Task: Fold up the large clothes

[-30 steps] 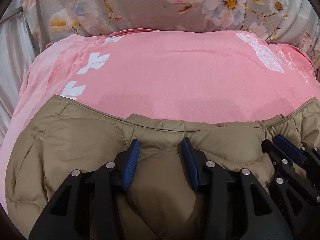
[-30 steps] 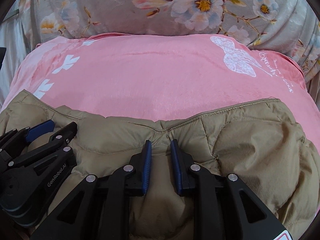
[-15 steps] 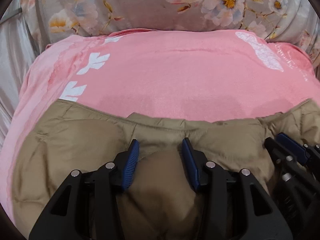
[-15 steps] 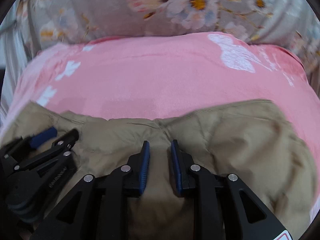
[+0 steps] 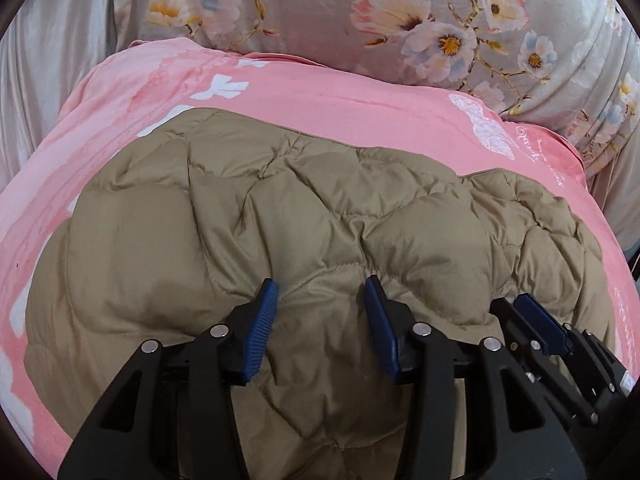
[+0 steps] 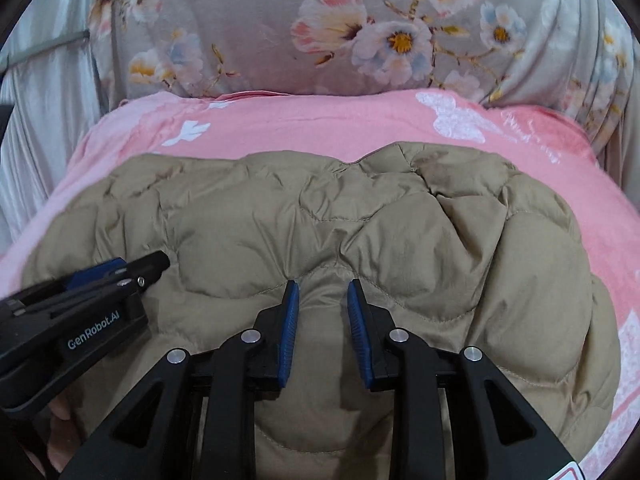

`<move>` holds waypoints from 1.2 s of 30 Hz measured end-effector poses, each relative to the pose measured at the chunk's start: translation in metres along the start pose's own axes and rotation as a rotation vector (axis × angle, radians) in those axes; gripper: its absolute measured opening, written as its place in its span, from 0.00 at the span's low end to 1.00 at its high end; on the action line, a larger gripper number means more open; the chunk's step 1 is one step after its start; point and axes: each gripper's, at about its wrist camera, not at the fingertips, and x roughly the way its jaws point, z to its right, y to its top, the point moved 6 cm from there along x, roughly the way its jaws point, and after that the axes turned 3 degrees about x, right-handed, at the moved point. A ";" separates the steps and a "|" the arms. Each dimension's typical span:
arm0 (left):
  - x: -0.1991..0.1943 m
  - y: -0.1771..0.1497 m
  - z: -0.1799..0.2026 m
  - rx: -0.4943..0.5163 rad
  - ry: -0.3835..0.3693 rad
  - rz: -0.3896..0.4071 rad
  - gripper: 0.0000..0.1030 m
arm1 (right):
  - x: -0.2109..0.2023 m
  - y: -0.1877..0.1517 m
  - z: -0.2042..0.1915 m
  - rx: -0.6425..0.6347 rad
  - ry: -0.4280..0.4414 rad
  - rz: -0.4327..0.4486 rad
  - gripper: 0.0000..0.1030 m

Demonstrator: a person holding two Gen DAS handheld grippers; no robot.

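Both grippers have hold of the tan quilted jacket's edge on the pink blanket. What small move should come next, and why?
Probably lower the edge and let go: the tan quilted jacket already lies doubled over on the pink blanket, with the left gripper and right gripper side by side, both pinching its near edge.

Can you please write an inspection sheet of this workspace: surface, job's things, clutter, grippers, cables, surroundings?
Surface: pink blanket with white prints, spread flat.
Job's things: tan quilted jacket lying on the blanket, puffy and wrinkled.
Clutter: nothing seen.
Grippers: left gripper and right gripper side by side at the jacket's near edge, each with fabric bunched between its fingers; grip looks closed on it.
Cables: one thin grey line at far left, unclear what it is.
Surroundings: grey floral cloth behind the blanket.
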 end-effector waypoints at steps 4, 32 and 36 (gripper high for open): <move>0.004 -0.008 0.007 0.063 0.069 0.034 0.43 | 0.006 -0.002 -0.003 -0.024 -0.034 -0.018 0.26; -0.091 -0.050 -0.138 -0.313 0.032 0.065 0.89 | -0.018 0.005 -0.015 0.067 0.104 -0.075 0.33; -0.073 -0.075 -0.181 -0.499 -0.050 -0.039 0.89 | -0.017 -0.005 -0.031 0.030 0.071 -0.067 0.33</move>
